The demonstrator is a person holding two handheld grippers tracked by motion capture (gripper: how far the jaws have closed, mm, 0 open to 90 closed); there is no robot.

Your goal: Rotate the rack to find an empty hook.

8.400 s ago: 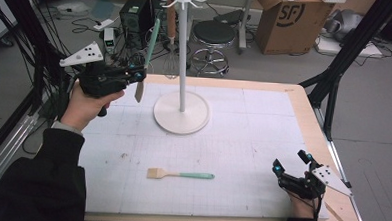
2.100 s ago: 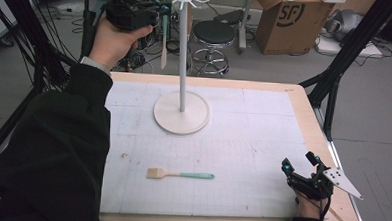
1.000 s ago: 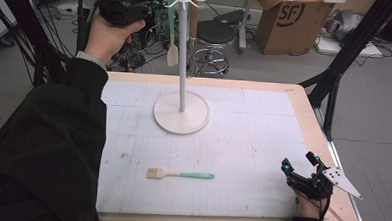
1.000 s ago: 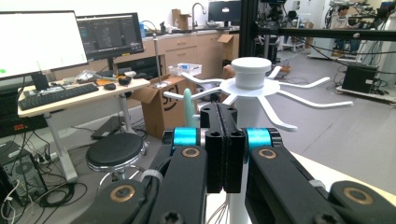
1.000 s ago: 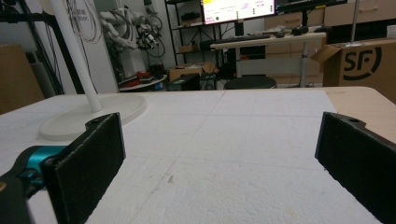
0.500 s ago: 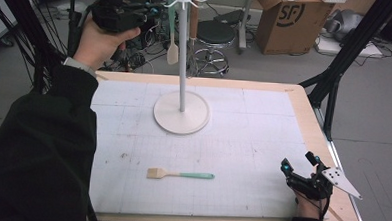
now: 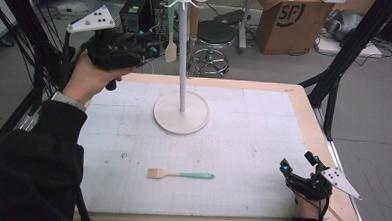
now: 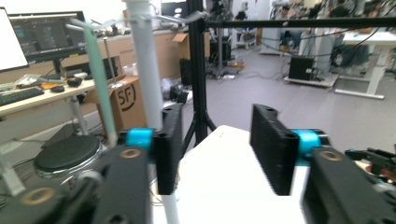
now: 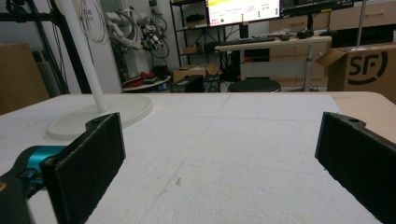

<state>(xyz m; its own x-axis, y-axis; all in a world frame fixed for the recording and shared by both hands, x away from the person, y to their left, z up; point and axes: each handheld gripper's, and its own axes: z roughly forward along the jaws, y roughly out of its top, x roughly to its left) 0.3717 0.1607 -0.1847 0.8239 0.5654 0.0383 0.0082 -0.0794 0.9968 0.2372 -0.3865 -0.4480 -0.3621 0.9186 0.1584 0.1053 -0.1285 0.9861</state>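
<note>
Up at the far left, left gripper (image 7: 154,49) has just opened, nothing between its jaws; spatula (image 7: 171,37) hangs on the rack (image 7: 182,55). Back off level, clear of handle. Right gripper (image 7: 293,176) rests open; brush (image 7: 180,175) lies near-centre.

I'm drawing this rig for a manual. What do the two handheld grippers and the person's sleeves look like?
Both the left gripper and the right gripper are black with ribbed black jaws, teal-blue fittings and a grey three-cornered plate dotted with black. The sleeves are black.
</note>
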